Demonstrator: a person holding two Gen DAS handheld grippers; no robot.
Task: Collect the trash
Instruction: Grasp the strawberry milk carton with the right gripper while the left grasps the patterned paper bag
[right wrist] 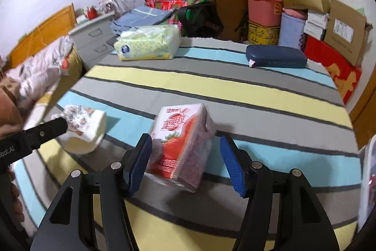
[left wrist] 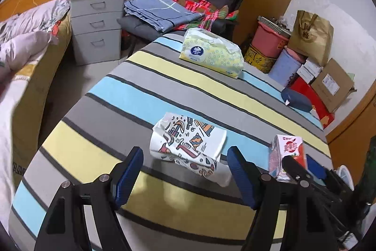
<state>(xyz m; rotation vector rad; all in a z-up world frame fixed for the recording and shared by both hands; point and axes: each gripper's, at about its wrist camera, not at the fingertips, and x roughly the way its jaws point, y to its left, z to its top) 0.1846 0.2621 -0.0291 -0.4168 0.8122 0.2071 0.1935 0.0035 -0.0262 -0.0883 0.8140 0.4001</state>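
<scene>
Neither piece of trash is collected yet. On the striped table (left wrist: 164, 91), near its front edge, the left gripper (left wrist: 185, 171) stands wide open around a patterned paper cup (left wrist: 188, 145); the right gripper (right wrist: 185, 161), also wide open, flanks a red drink carton (right wrist: 181, 142) without gripping. A tissue pack (right wrist: 148, 44) and blue case (right wrist: 277, 55) sit at the far edge, out of the way.

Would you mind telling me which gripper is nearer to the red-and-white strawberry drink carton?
Right. The right gripper has its open blue fingers on either side of the red-and-white strawberry drink carton; the left gripper is off to the carton's left, open around a patterned paper cup.
</scene>
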